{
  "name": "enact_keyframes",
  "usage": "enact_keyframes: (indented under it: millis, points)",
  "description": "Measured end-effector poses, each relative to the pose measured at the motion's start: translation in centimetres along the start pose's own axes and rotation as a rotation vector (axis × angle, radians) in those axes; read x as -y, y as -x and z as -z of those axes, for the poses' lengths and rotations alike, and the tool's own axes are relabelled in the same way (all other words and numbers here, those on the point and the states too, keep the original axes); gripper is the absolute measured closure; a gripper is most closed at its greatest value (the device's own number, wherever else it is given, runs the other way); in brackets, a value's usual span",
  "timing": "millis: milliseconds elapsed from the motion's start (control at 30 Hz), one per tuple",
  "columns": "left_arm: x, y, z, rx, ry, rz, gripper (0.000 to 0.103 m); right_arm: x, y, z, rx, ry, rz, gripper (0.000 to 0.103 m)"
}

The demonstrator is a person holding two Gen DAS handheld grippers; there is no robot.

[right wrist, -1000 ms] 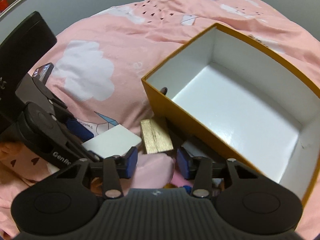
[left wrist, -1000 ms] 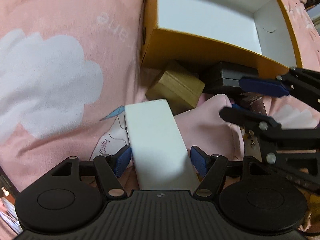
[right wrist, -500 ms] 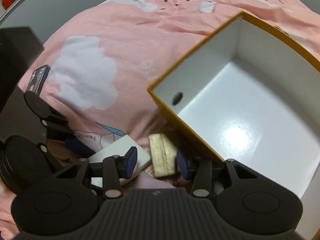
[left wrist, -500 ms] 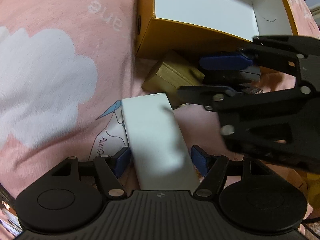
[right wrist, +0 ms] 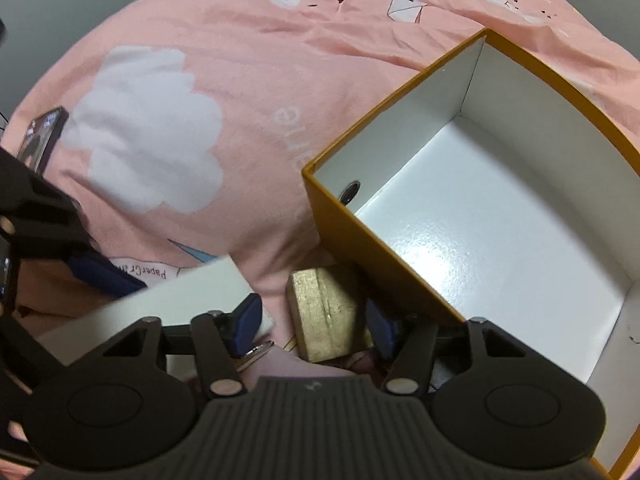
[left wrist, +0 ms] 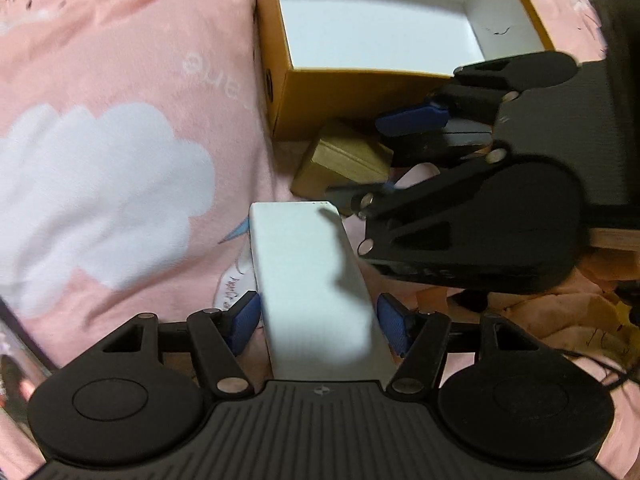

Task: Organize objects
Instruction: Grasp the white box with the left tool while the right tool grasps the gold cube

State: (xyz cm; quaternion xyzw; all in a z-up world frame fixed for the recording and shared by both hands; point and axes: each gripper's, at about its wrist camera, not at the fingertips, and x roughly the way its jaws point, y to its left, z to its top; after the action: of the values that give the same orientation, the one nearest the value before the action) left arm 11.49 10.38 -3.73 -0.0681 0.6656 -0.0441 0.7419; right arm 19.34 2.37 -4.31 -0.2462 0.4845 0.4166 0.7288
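Left wrist view: the left claw (left wrist: 318,322) stands around the white box (left wrist: 316,284), which lies on the pink bed cover (left wrist: 120,80). Its jaws have just been closing; the left pad looks to touch the box side, while a thin gap shows at the right pad, so it is not clamped yet. The box looks stiff, smooth and light, probably a little slippery; I think the best hold is across its two long sides, near the middle. Beyond it, the gold box (left wrist: 344,160) rests against the wall of the orange box (left wrist: 360,100), which is open and empty. The right claw (left wrist: 400,156) reaches in from the right, with its blue pads on each side of the gold box.

Right wrist view: the right claw (right wrist: 314,324) has just been opening, and the gold box (right wrist: 326,316) is between its pads with clear space on the left side, so it is not gripped. This box seems rigid with flat faces, easy to pinch on two opposite sides. The orange box (right wrist: 380,248) is just beside it. A phone (right wrist: 42,136) lies far left on the bed cover (right wrist: 240,80).
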Motion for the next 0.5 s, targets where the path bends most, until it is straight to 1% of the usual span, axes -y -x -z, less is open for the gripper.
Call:
enact_keyframes:
  millis: [100, 133, 233, 333, 400, 467, 500]
  points:
    - [-0.3, 1.0, 0.4, 0.031, -0.025, -0.032, 0.029, -0.4, -0.2, 0.1, -0.009, -0.001, 0.012, 0.04]
    - [-0.5, 1.2, 1.0, 0.039, -0.028, -0.037, 0.029, -0.5, -0.3, 0.1, -0.006, 0.006, 0.016, 0.04]
    - [-0.7, 1.8, 1.3, 0.061, -0.033, -0.056, 0.029, -1.2, -0.9, 0.1, 0.011, 0.034, 0.082, 0.041]
    - [-0.9, 2.3, 1.5, 0.082, -0.034, -0.071, 0.029, -2.4, -1.4, 0.6, 0.025, 0.05, 0.148, 0.035]
    - [-1.5, 2.5, 1.7, 0.089, -0.025, -0.066, 0.03, -3.3, -2.0, 1.1, 0.029, 0.067, 0.201, 0.03]
    - [-1.8, 2.7, 1.7, 0.1, -0.022, -0.062, 0.03, -3.8, -2.5, 1.7, 0.039, 0.102, 0.248, 0.027]
    - [-2.0, 2.6, 1.6, 0.106, -0.019, -0.055, 0.03, -4.0, -2.8, 1.8, 0.041, 0.114, 0.26, 0.024]
